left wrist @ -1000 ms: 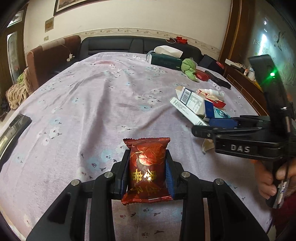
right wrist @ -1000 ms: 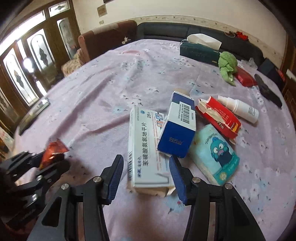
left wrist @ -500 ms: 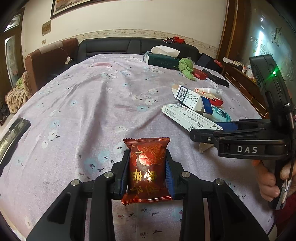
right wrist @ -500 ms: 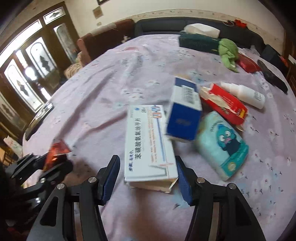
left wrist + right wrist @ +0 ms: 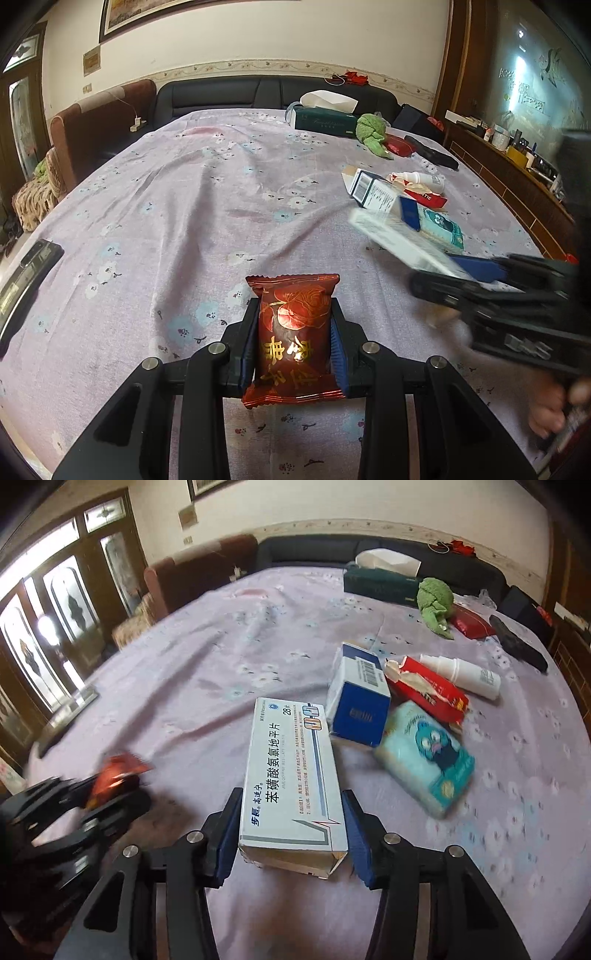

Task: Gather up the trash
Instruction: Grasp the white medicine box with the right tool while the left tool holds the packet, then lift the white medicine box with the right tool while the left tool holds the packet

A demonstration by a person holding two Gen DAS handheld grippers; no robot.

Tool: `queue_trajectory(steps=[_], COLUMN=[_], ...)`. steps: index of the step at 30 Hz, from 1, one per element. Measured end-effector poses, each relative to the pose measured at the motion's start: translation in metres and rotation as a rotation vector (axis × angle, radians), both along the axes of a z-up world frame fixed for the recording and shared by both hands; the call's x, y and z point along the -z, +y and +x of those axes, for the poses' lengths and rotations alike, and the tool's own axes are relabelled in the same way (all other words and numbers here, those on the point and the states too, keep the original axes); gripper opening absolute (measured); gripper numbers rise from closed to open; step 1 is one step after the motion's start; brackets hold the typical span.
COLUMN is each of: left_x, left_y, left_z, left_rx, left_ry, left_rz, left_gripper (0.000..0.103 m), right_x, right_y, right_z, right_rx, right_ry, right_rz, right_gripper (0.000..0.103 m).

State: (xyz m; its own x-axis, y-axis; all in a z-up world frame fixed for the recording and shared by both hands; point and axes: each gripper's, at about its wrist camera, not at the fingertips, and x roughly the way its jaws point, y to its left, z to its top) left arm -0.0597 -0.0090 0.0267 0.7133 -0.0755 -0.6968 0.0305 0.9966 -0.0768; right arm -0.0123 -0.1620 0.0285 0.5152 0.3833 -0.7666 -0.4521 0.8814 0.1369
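Lilac floral cloth over a wide table [image 5: 177, 206], dark sofa behind. Left tongs [image 5: 294, 343] pinching a red snack packet [image 5: 294, 332] upright between blue pads, above the cloth. Right tongs [image 5: 291, 834] just closing, pads against the sides of a white medicine box [image 5: 291, 775], near end raised off the cloth. Beyond, close together: blue-and-white carton [image 5: 358, 698], torn red pack [image 5: 428, 690], teal tissue pack [image 5: 424, 757], white bottle [image 5: 465, 674]. Farther back, green cloth [image 5: 436, 605] beside a dark tissue box [image 5: 380, 583].

Tissue box [image 5: 380, 585] behind medicine boxes [image 5: 356, 701] on tablecloth [image 5: 221, 672]
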Motion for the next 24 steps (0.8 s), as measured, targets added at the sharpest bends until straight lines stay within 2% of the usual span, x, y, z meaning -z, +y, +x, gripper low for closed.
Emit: queue_trajectory(steps=[5,14,24], left_x=[-0.002,-0.009,-0.011], left_y=[-0.007,-0.038,-0.063], left_z=[-0.003,-0.008,-0.013], left_rx=[-0.012,0.041,0.072], left_ry=[-0.020,-0.045,-0.063], left_rz=[0.051,0.082,0.128], left_gripper=[0.032,0.032,0.032], right_x=[-0.012,-0.018,-0.022], right_y=[-0.027,-0.073,-0.080], right_z=[-0.038,-0.062,-0.074], right_rx=[0.062,0.209,0.225], right_ry=[-0.035,-0.073,-0.102], right_rz=[0.055,0.078,0.071], right_gripper=[0.055,0.055,0.055])
